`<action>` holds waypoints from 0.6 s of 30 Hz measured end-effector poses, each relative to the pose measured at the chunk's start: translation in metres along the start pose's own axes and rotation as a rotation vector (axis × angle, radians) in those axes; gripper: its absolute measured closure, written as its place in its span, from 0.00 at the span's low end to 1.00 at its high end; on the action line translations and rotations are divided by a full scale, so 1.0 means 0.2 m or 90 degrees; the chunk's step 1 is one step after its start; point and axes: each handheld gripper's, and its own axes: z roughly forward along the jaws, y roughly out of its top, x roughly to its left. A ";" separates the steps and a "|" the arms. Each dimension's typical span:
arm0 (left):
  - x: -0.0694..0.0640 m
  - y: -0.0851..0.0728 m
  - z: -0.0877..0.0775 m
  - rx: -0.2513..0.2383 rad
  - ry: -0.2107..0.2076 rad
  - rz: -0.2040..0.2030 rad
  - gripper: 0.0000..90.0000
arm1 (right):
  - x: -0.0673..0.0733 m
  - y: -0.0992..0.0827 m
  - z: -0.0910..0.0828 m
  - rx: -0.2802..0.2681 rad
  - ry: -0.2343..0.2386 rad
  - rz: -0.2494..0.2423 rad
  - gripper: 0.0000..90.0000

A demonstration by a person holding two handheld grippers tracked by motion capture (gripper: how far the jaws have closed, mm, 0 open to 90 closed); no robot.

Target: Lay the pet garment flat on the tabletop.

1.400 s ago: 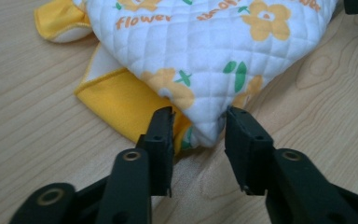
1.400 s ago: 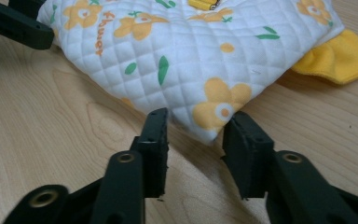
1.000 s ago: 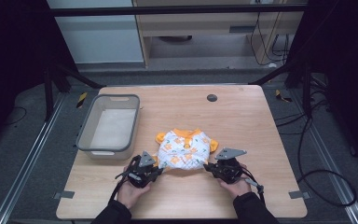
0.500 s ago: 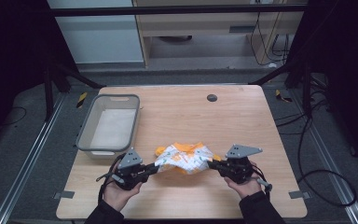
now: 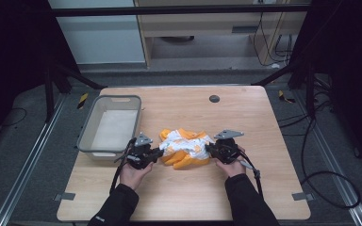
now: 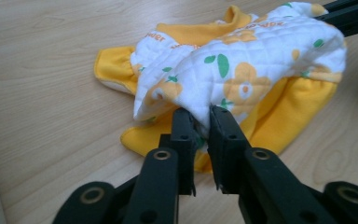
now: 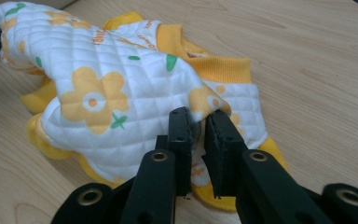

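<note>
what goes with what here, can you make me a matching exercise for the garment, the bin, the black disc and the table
Things:
1. garment
2. bin
3. black disc
4. table

Descriptions:
A. grey, standing at the table's left side
B. light wood, bearing everything else
C. white and orange with a flower print, between the two grippers
D. small and dark, near the table's far edge

Pairs: 1-C, 2-A, 3-D, 4-B
</note>
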 end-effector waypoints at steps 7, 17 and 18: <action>0.03 -0.01 -0.08 -0.039 0.014 0.011 0.54 | 0.00 0.01 -0.11 -0.029 0.011 -0.013 0.82; 0.01 -0.15 -0.16 -0.025 0.020 0.047 0.41 | 0.01 -0.10 -0.27 -0.045 0.060 -0.037 0.63; 0.01 -0.15 -0.14 -0.018 0.023 0.052 0.41 | 0.01 -0.12 -0.27 -0.041 0.061 -0.038 0.61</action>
